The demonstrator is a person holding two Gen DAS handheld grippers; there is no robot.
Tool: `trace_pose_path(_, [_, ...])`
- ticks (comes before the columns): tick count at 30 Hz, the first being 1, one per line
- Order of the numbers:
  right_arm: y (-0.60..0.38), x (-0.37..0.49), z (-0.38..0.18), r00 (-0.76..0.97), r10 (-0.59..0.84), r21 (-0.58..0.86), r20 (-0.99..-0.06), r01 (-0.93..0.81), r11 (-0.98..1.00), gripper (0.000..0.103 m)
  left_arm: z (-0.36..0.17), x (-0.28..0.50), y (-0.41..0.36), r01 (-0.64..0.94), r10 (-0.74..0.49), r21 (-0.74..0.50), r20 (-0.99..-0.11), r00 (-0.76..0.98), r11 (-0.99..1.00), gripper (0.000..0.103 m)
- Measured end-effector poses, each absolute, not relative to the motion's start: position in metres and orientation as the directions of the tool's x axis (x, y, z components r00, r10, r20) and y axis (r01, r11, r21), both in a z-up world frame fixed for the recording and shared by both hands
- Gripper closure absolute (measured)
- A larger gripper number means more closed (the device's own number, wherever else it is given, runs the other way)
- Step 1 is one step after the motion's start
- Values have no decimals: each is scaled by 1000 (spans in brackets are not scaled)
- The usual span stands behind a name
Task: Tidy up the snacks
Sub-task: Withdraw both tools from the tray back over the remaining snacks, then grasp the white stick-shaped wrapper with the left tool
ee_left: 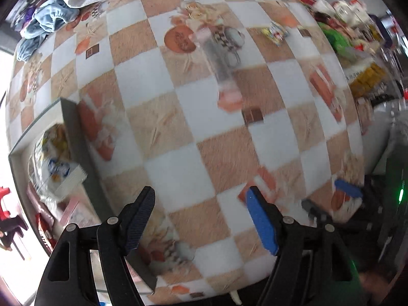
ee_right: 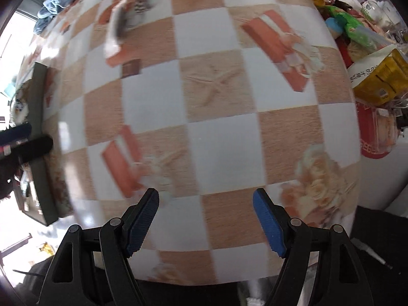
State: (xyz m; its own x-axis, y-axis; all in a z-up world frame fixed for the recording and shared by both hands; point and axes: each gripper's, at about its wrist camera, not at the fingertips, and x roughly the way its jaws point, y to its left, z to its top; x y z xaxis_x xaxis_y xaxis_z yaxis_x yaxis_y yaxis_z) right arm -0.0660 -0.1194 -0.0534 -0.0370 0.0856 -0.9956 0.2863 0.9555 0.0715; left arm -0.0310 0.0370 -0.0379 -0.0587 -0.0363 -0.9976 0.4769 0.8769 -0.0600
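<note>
Surveying from largest downward, I start with the table under its checkered tan-and-white oilcloth printed with shells and starfish (ee_right: 216, 86); it fills both wrist views, and its middle is bare, which in my judgement is why both of my tools hang over it, pointing down, between errands.

Next in size, the shallow grey-walled cardboard tray (ee_left: 76, 132) sits at the left edge of the table. It already holds wrapped packets, among them a clear bag with yellow and blue print (ee_left: 54, 163), so I take it to be the collecting place for the snacks. From the right wrist view, the same tray shows only its dark wall at far left.

The heap of loose snacks (ee_right: 377, 81), yellow boxes, a green bag and red wrappers, crowds the right edge of the table, well apart from the tray. A long clear-wrapped packet with pink ends (ee_left: 224, 76) lies alone mid-table, and a small yellow-printed packet (ee_left: 276, 34) lies beyond it; both are blurred.

A pile of blue and white cloth (ee_left: 51, 17) rests at the far left corner, outside the job.

My left gripper (ee_left: 201, 199) stands wide with nothing between its blue-padded fingers. My right gripper (ee_right: 206, 201) likewise gapes and carries nothing. I judge both ready to fetch from the right-hand heap.
</note>
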Motion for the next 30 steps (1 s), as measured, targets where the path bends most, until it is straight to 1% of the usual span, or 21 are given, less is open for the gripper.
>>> trace_pose_path(6, [-135,-74,-61,-48,99,83,-994,265,961,26,-56,9,15,374,-33,-48,-998,-48,926,26])
trace_pose_path(10, [-155,-81,-69,-53,95,79,-994,244,967,26,-72,30,4,342,-15,-29,-999,-42,939,26])
trace_pose_path(14, [-172,-83,-65,-35,89,79,-995,228,970,26,-80,48,-2,318,-23,-30,-999,-25,948,26])
trace_pose_path(18, [-176,-77,-62,-34,95,86,-995,217,972,26,-92,60,-7,308,2,-10,-999,-38,951,26])
trace_pose_path(19, [-178,-77,-63,-36,98,88,-995,214,973,26,-95,63,-7,304,7,-5,-999,-38,953,22])
trace_pose_path(21, [-182,-78,-63,-42,100,89,-994,212,973,26,-96,65,-13,302,6,0,-1000,-20,953,20])
trace_pose_path(25, [-194,-81,-63,-43,101,88,-994,226,970,26,-100,73,-19,318,17,16,-1000,0,948,11])
trace_pose_path(27, [-200,-83,-63,-41,100,88,-994,231,969,26,-104,78,-26,324,8,8,-1000,-1,946,11])
trace_pose_path(30, [-209,-84,-61,-36,102,91,-994,238,967,26,-108,73,-30,336,-1,2,-1000,8,942,14])
